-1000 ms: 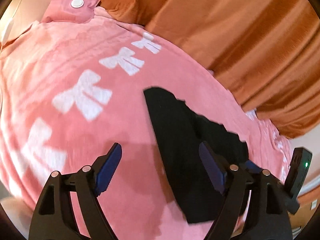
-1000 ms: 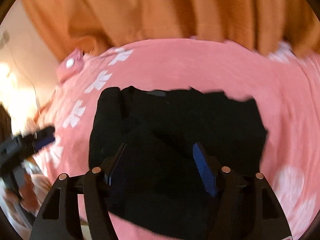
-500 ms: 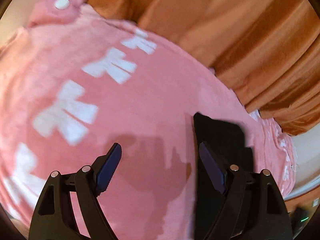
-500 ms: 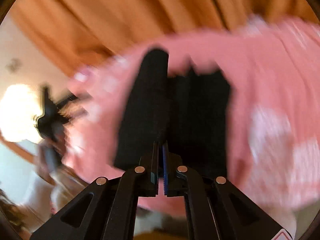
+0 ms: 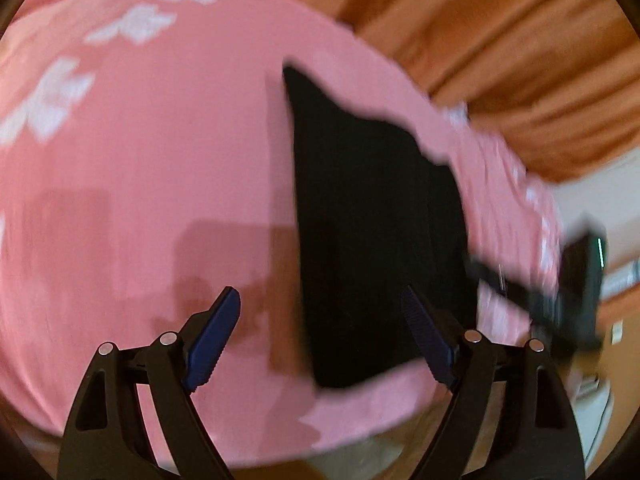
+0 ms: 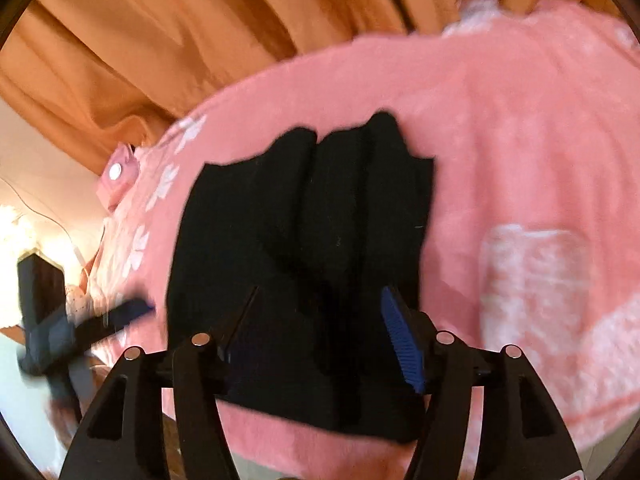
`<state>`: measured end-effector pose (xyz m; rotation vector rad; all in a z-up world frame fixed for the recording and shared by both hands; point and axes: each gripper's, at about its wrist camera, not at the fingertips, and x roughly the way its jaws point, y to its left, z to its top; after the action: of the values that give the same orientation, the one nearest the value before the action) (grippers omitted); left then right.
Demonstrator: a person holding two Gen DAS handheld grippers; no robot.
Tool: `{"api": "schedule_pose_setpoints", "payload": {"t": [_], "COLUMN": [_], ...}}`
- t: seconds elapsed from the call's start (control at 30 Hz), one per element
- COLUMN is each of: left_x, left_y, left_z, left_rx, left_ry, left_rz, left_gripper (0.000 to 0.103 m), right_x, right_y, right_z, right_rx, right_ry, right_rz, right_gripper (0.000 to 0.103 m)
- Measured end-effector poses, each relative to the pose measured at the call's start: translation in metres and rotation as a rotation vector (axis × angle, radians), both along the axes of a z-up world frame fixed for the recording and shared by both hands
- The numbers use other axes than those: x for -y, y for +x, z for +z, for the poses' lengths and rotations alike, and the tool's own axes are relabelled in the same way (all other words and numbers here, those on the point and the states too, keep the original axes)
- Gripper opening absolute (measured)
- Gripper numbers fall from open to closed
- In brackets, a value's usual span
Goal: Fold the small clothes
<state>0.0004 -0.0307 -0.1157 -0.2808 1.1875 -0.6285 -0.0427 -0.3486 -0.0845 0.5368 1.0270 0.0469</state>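
Black garment (image 6: 304, 264): small, dark, knit-looking; lies partly folded on the pink blanket (image 6: 500, 140), a lengthwise ridge showing where one side is doubled over (exact type cannot be told). It sits toward the near edge, likely so both tools reach it.

Right tool (image 6: 320, 336): above the garment's near end, blue pads apart; its jaws have just been opening, cloth lies below and between them, none gripped.

Left tool (image 5: 320, 332): wide open, empty, straddling the garment's left edge.

Blanket: white bow prints, covers the tabletop; flat, offers no obstruction.

Orange curtain (image 6: 180, 40): behind, well apart.

Pink snap tab (image 6: 118, 172): at the far corner, clear of the work.
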Motion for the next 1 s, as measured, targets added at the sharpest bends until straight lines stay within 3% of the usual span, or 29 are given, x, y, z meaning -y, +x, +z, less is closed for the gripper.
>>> {"api": "schedule_pose_setpoints", "payload": {"t": [0.1, 0.23, 0.3, 0.33, 0.4, 0.47, 0.5, 0.57, 0.6, 0.7, 0.73, 0.77, 0.83, 0.87, 0.93, 1.0], "left_x": [0.004, 0.019, 0.027, 0.029, 0.034, 0.036, 0.037, 0.039, 0.041, 0.045, 0.045, 0.043, 0.032, 0.025, 0.012, 0.009], "left_y": [-0.026, -0.03, -0.023, -0.023, -0.021, -0.022, -0.025, -0.029, -0.03, -0.032, -0.031, -0.03, -0.03, -0.032, -0.035, -0.032], "left_z": [-0.021, -0.02, -0.021, -0.019, -0.017, -0.015, -0.013, -0.014, -0.02, -0.021, -0.018, -0.016, -0.004, 0.004, 0.025, 0.047], "left_rx": [-0.006, 0.112, 0.12, 0.122, 0.121, 0.099, 0.103, 0.095, 0.077, 0.109, 0.094, 0.077, 0.049, 0.053, 0.089, 0.136], "left_ry": [0.071, 0.183, 0.235, 0.24, 0.24, 0.227, 0.225, 0.219, 0.222, 0.232, 0.238, 0.232, 0.2, 0.181, 0.136, 0.087], "left_rz": [-0.057, -0.077, -0.089, -0.097, -0.131, -0.151, -0.154, -0.162, -0.163, -0.16, -0.161, -0.162, -0.151, -0.141, -0.108, -0.054], "left_gripper": [0.081, 0.08, 0.069, 0.066, 0.038, 0.023, 0.021, 0.021, 0.021, 0.022, 0.022, 0.022, 0.023, 0.028, 0.056, 0.062], "right_x": [-0.002, -0.016, -0.024, -0.029, -0.04, -0.043, -0.039, -0.025, -0.02, -0.002, 0.001, 0.007, 0.014, 0.016, 0.017, 0.016], "right_y": [0.016, 0.026, 0.027, 0.028, 0.033, 0.035, 0.031, 0.011, 0.006, 0.01, 0.009, 0.004, -0.004, -0.008, -0.015, -0.014], "right_z": [-0.017, -0.016, -0.01, -0.006, -0.003, 0.007, 0.017, 0.046, 0.047, -0.019, -0.035, -0.039, -0.025, -0.016, 0.006, 0.028], "right_rx": [-0.022, -0.01, 0.004, 0.015, 0.024, 0.033, 0.075, 0.171, 0.176, -0.055, -0.083, -0.052, -0.035, -0.018, 0.019, 0.072], "right_ry": [0.109, 0.132, 0.137, 0.13, 0.098, 0.068, 0.084, 0.078, 0.063, 0.015, 0.047, 0.103, 0.13, 0.097, -0.009, -0.049], "right_rz": [0.009, 0.021, 0.031, 0.043, 0.09, 0.089, 0.072, 0.025, 0.004, -0.032, -0.036, -0.063, -0.104, -0.118, -0.137, -0.127], "right_gripper": [0.062, 0.062, 0.062, 0.058, 0.009, 0.007, 0.007, 0.005, 0.005, 0.005, 0.004, 0.004, 0.014, 0.019, 0.025, 0.04]}}
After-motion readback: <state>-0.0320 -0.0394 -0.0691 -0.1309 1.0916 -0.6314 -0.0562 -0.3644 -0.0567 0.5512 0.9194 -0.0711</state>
